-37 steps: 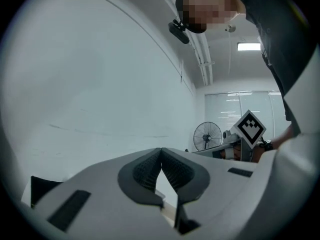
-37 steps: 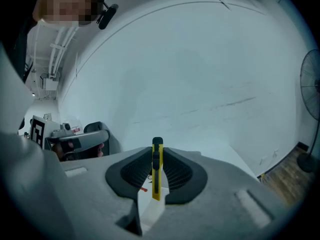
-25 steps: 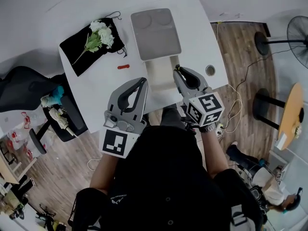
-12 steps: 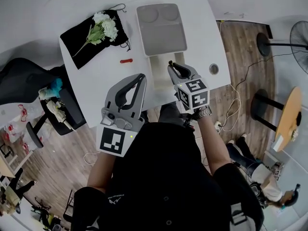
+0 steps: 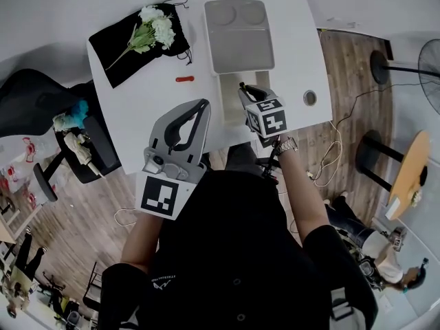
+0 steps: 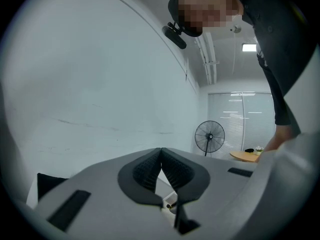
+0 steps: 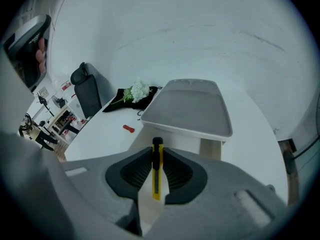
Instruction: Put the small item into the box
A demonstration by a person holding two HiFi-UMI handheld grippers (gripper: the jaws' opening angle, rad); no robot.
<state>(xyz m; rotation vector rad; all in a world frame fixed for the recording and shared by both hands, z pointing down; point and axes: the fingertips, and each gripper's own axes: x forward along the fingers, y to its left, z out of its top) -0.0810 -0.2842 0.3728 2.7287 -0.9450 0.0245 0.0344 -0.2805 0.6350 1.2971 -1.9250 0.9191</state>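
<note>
Bench point(image 5: 137, 108) in head view carries an open box point(image 5: 232, 102) at the person's 12 o'clock, lid point(image 5: 238, 36) laid back beyond it. Right tool point(image 5: 242, 86) hovers over the box's open part. Left tool point(image 5: 204, 104) sits at its 9 o'clock, above bare bench.

Left gripper view: jaws pressed together, nothing btwn, aimed up at a wall.

Right gripper view: jaws pinching a yellow knife point(image 7: 157, 176) mid-body, upright, one end poking out at 12; box straight ahead. Knife looks light, stiff, smooth plastic, prob. slippery. Flat sides near the middle seem the best hold.
</note>
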